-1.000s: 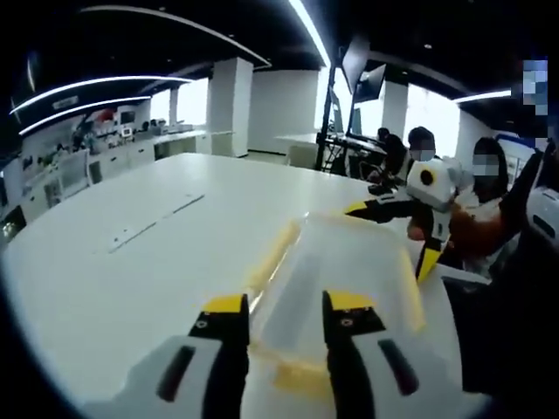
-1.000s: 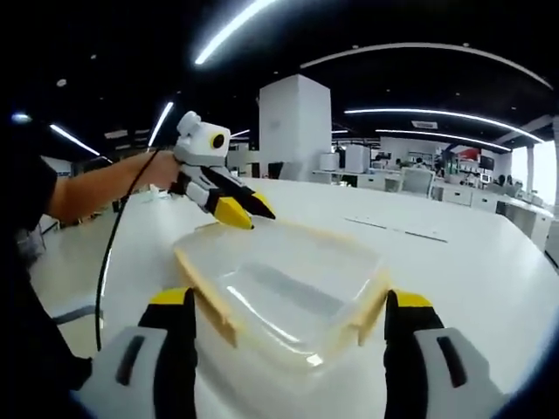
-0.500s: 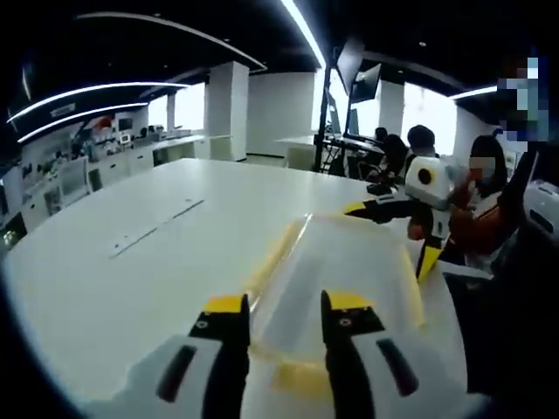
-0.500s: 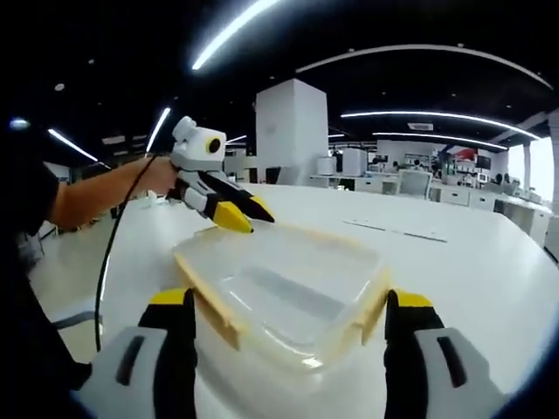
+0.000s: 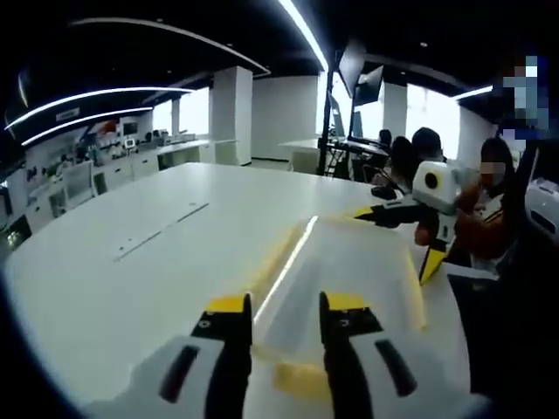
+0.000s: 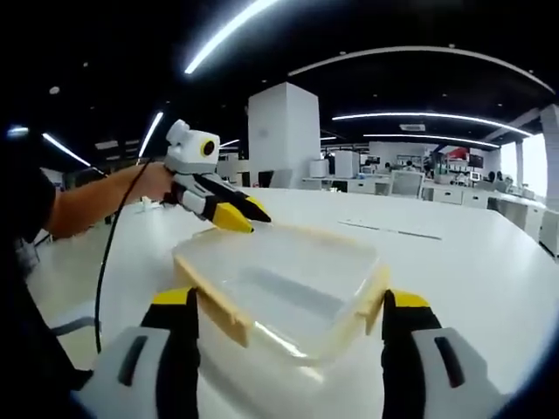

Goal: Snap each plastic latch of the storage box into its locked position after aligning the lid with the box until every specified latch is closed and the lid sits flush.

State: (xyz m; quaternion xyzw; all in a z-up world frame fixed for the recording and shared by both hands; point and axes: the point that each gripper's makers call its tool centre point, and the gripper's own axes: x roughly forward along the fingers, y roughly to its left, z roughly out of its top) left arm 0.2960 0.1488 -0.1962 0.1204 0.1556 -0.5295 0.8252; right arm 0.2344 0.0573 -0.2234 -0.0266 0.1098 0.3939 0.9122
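Observation:
A clear plastic storage box (image 6: 279, 279) with its lid on rests on the white table (image 6: 472, 279). Pale yellow latches (image 6: 214, 307) flare outward along its sides. My right gripper (image 6: 288, 301) stands wide open, one jaw on each side of the box's near end, holding nothing. My left gripper (image 6: 244, 215) hovers at the box's far left corner with its jaws a little apart. In the left gripper view the box (image 5: 349, 262) stretches ahead of the left gripper (image 5: 286, 307), with a yellow latch (image 5: 301, 380) just below the jaws. The right gripper (image 5: 400, 237) spans the far end.
A person's bare forearm (image 6: 96, 196) and a black cable (image 6: 106, 262) trail behind the left gripper. People sit at the table's far side (image 5: 489, 218). A thin flat strip (image 5: 157, 231) lies on the table to the left of the box. Broad free tabletop surrounds the box.
Both views have shifted slightly with the hands. The box and both grippers keep nearly the same places, and neither gripper has changed its opening.

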